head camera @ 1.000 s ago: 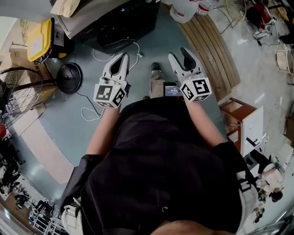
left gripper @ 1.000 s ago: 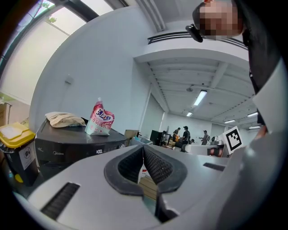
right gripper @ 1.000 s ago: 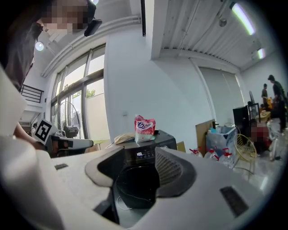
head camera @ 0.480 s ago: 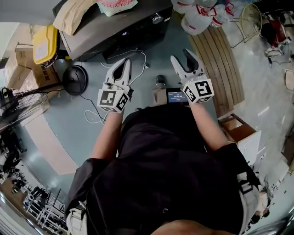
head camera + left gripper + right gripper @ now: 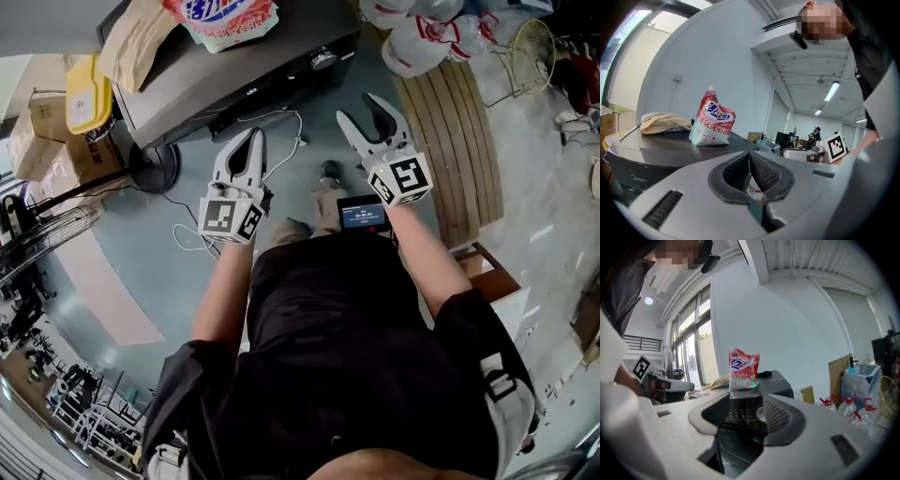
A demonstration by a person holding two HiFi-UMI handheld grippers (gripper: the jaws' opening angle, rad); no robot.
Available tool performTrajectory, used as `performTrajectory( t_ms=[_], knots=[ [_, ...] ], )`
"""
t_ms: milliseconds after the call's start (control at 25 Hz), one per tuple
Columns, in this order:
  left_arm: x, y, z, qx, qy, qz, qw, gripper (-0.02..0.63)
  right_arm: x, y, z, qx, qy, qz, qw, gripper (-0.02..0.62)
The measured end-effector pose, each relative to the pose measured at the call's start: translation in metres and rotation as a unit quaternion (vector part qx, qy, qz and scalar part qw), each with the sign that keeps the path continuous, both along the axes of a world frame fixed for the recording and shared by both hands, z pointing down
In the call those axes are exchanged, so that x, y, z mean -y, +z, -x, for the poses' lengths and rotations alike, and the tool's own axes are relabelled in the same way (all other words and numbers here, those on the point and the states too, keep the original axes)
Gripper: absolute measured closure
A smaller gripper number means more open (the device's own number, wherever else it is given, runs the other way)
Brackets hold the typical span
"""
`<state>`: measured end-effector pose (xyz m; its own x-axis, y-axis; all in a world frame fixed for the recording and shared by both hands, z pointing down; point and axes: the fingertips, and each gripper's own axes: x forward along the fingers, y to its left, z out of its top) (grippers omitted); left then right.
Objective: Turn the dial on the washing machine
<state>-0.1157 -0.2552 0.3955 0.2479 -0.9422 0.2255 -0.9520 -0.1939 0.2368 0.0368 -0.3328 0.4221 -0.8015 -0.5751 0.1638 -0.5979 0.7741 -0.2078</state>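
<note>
Grey washing machine (image 5: 234, 70) is standing ahead, its shiny dial (image 5: 323, 59) sitting on the front panel. Left gripper (image 5: 247, 139) is pinching shut, empty. Right gripper (image 5: 358, 108) is gaping open, well apart from the dial.

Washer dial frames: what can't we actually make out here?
- Dial setting: too small in the head view. In the right gripper view, one of the right gripper's fingers covers part of it.
- Control panel lettering: too small and dark in the right gripper view.
- Left gripper view: no dial. The left gripper's body blocks the washing machine front.
- Detergent bag: cut off by the head view's top edge.
</note>
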Motion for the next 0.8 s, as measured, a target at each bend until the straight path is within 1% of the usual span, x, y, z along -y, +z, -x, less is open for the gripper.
performTrajectory(
  t_ms=[160,400,640,800],
  knots=[
    [0.013,0.012,-0.005,-0.004,-0.007,0.001,1.0,0.611,0.017,0.018,0.011,0.009,-0.015,0.002,1.0,0.379],
    [0.017,0.035,-0.01,-0.014,-0.006,0.016,0.9997,0.611,0.041,0.034,0.032,0.022,-0.023,-0.004,0.999,0.37],
    [0.025,0.066,-0.008,-0.026,-0.008,0.018,0.9995,0.611,0.057,0.059,0.05,0.016,-0.014,-0.005,1.0,0.341],
    [0.03,0.096,-0.015,-0.032,-0.003,0.021,0.9993,0.611,0.066,0.079,0.052,0.006,-0.001,0.0,1.0,0.313]
  ],
)
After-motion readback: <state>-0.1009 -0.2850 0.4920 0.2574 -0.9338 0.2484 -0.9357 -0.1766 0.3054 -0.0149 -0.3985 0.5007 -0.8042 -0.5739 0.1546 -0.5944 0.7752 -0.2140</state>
